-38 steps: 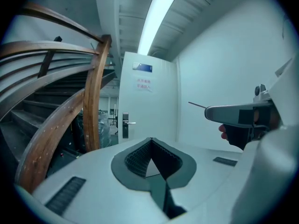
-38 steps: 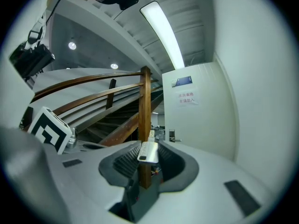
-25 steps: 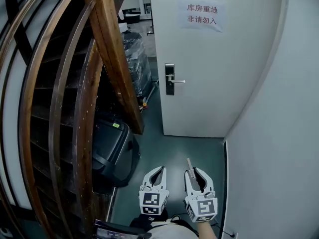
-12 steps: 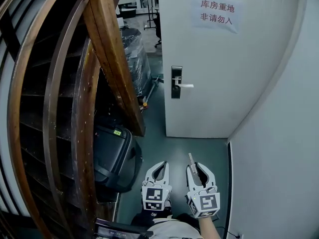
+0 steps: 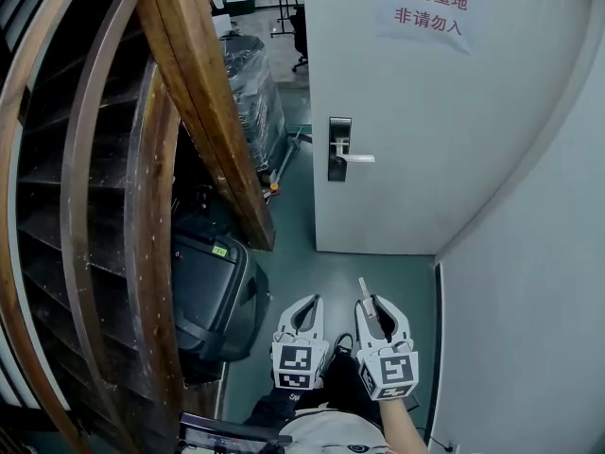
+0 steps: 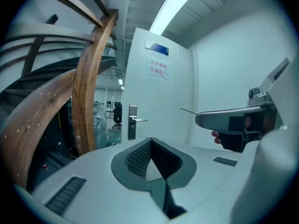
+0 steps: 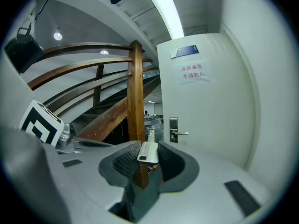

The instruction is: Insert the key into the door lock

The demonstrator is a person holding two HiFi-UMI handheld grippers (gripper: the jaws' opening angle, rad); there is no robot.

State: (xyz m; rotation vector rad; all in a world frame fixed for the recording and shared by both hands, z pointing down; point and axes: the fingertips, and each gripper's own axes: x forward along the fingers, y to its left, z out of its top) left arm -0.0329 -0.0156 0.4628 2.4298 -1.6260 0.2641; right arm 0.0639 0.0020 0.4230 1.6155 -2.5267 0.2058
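right gripper (image 5: 374, 306) clamped on key (image 7: 146, 149), left gripper (image 5: 306, 303) closed and empty, door lock (image 5: 338, 148) well ahead, so approach and insertion both left

A white paper sign (image 5: 430, 14) on the white door (image 5: 406, 159), far ahead of the left gripper (image 5: 307, 303) and right gripper (image 5: 375, 303), reads "库房重地 非请勿入" in red. The small yellow-green label (image 5: 219, 250) on the black case (image 5: 203, 296) to their left is too small to read.

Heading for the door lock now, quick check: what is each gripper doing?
Left gripper: shut, nothing between its jaws.
Right gripper: shut on the key, with the blade sticking out ahead.
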